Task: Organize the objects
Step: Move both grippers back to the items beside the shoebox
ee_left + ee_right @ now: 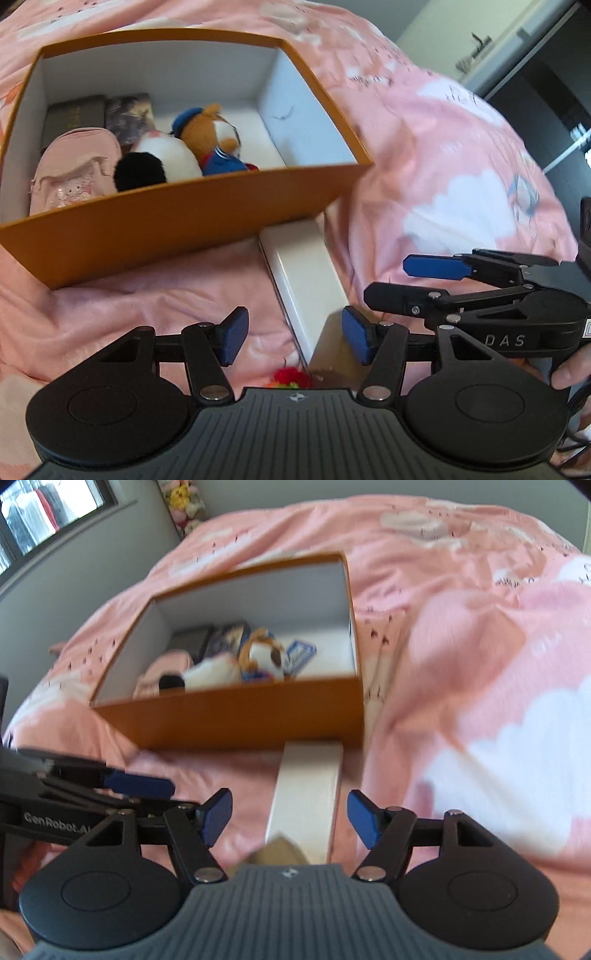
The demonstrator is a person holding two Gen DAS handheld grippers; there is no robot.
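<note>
Blur spoils the right wrist view, and a red and green thing (291, 378) low in the left view is half hidden, so we cannot name it. We hold the left gripper (291, 334) and the right gripper (290, 821) wide open with nothing between the fingers, both near a white box (304, 284) that touches the orange box (177, 221) on the pink bedcover (461, 166). Inside the orange box we see a pink backpack (75, 173), a black and white plush (159, 162), a fox plush (214, 138) and two flat cases (99, 114).

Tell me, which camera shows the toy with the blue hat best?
The left wrist view: the plush with the blue hat appears sharp inside the orange box. In the right wrist view it is blurred, its hat indistinct.
</note>
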